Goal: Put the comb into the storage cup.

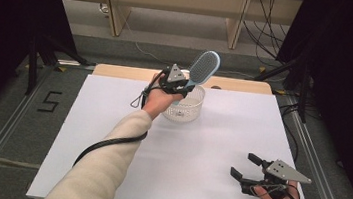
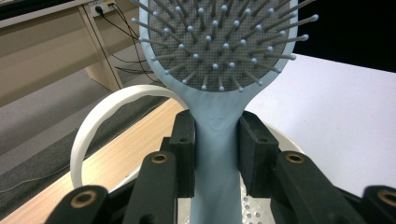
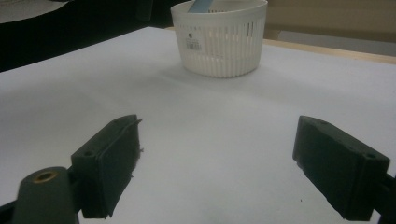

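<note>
A light blue hairbrush (image 1: pixel 203 67) with a grey bristle pad is held by its handle over a white slotted basket (image 1: pixel 188 112) at the back of the table. My left gripper (image 1: pixel 180 87) is shut on that handle, and in the left gripper view both black pads press the handle of the hairbrush (image 2: pixel 217 140) above the basket rim (image 2: pixel 93 126). The brush head points up and away. Near the table's front right, my right gripper (image 1: pixel 246 167) stands open with nothing between its fingers. In the right gripper view the basket (image 3: pixel 222 39) stands far ahead of that gripper (image 3: pixel 217 163).
A white sheet (image 1: pixel 110 137) covers the table, with a wooden strip (image 1: pixel 117 71) along its far edge. Past the table stand wooden furniture legs (image 1: pixel 116 17) and loose cables on the floor. Dark curtains close off both sides.
</note>
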Available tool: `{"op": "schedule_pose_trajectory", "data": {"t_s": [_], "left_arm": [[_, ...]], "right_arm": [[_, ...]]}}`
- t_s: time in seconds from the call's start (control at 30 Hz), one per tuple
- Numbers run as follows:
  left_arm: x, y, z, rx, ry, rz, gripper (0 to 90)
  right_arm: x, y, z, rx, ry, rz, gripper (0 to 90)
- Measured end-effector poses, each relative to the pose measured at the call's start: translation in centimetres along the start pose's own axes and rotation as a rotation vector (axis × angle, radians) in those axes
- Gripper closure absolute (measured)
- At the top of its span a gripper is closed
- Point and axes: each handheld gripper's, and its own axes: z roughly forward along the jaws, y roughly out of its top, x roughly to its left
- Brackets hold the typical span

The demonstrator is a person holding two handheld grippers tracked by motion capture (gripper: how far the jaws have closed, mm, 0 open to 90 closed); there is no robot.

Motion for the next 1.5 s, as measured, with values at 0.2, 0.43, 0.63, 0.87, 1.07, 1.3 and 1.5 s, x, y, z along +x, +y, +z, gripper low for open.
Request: {"op": "schedule_pose_trajectory", "data": {"t_s": [0.2, 0.43, 0.63, 0.87, 1.07, 1.3, 1.5], "left_arm": [[0.13, -0.15, 0.06, 0.004, -0.003, 0.003, 69.4], [0.22, -0.43, 0.23, 0.011, -0.007, -0.001, 69.4], [0.19, -0.58, 0.34, 0.016, -0.009, -0.004, 69.3], [0.24, -0.69, 0.43, 0.021, -0.009, -0.003, 69.3], [0.25, -0.76, 0.46, 0.022, -0.003, 0.000, 69.3], [0.20, -0.83, 0.53, 0.025, -0.013, -0.001, 69.2], [0.34, -1.02, 0.53, 0.028, -0.005, 0.000, 69.2]], "right_arm": [[0.01, 0.00, 0.00, 0.001, 0.000, 0.001, 15.6], [0.01, -0.01, 0.00, 0.001, 0.002, 0.001, 15.6], [0.01, -0.01, 0.00, 0.001, 0.002, 0.001, 15.6], [0.01, 0.00, 0.00, 0.001, 0.002, 0.001, 15.6], [0.01, -0.01, 0.00, 0.001, 0.002, 0.002, 15.6], [0.01, -0.01, 0.00, 0.001, 0.002, 0.002, 15.6], [0.01, -0.01, 0.00, 0.001, 0.002, 0.002, 15.6]]}}
